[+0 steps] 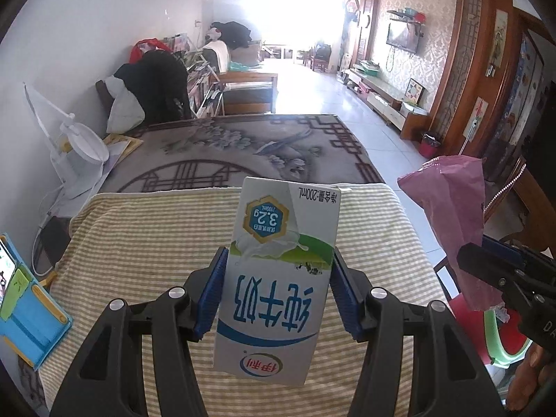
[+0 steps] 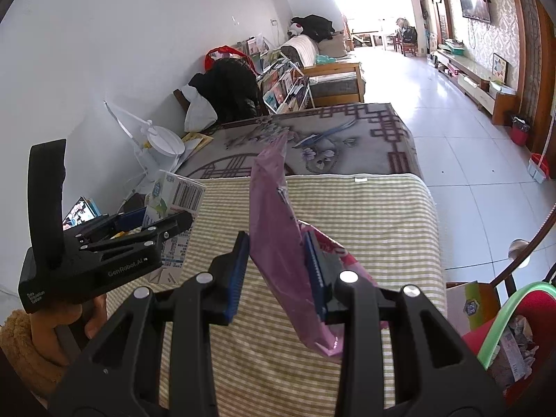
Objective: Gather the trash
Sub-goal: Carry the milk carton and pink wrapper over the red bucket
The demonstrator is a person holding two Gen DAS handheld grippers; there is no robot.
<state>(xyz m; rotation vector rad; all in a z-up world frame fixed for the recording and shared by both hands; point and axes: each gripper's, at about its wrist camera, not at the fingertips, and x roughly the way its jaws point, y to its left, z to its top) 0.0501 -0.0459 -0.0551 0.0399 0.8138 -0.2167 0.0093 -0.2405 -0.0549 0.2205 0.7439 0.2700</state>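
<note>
The white, blue and green cardboard milk carton [image 1: 274, 278] is sitting upside down between the left gripper's [image 1: 274, 274] blue-padded fingers [image 1: 210, 295], which are pressing on its two narrow sides at mid-height, so its printed base end is standing clear above the fingertips. It is hanging over the counter, which is covered with a green-and-cream striped cloth [image 1: 139, 243]. The thin pink plastic bag [image 2: 278, 243] is being pinched by the right gripper [image 2: 278, 271], whose fingers [image 2: 236, 278] are nearly closed on its crumpled lower part while the rest is rising past them in a tall fold. Beyond the striped cloth a grey flowered mat [image 1: 243, 146] is lying. At the counter's right edge, a red bin with a green rim [image 2: 504, 316] is holding crumpled paper.
</note>
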